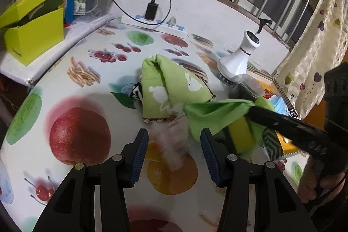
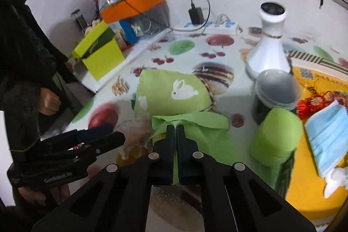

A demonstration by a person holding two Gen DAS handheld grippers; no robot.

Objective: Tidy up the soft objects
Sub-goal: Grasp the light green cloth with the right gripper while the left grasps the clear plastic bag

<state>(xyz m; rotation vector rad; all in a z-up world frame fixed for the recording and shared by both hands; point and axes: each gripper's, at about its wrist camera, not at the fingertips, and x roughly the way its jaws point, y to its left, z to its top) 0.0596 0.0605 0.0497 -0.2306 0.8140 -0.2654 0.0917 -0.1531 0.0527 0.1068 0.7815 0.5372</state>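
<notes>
A green towel with white rabbits [image 1: 169, 84] [image 2: 174, 92] lies bunched in the middle of the fruit-print tablecloth [image 1: 82, 140]. In front of it my right gripper [image 2: 176, 129] [image 1: 250, 110] is shut on a fold of a plain green cloth [image 2: 202, 123] [image 1: 213, 114]. The cloth hangs partly over a yellow sponge [image 1: 241, 136]. My left gripper [image 1: 174, 134] [image 2: 113, 133] stands open just left of the cloth. A blurred whitish fluffy tuft [image 1: 174, 145] lies between its blue pads, which do not press on it. A black-and-white patterned piece [image 1: 137, 90] peeks out from under the towel.
A white flared device [image 1: 239, 58] [image 2: 269, 42] and a grey-lidded jar [image 1: 248, 86] [image 2: 276, 90] stand behind the cloth. Blue face masks [image 2: 328, 134] lie on a yellow box at the right. A lime-green box [image 1: 32, 36] and a power strip [image 1: 152, 23] sit at the back.
</notes>
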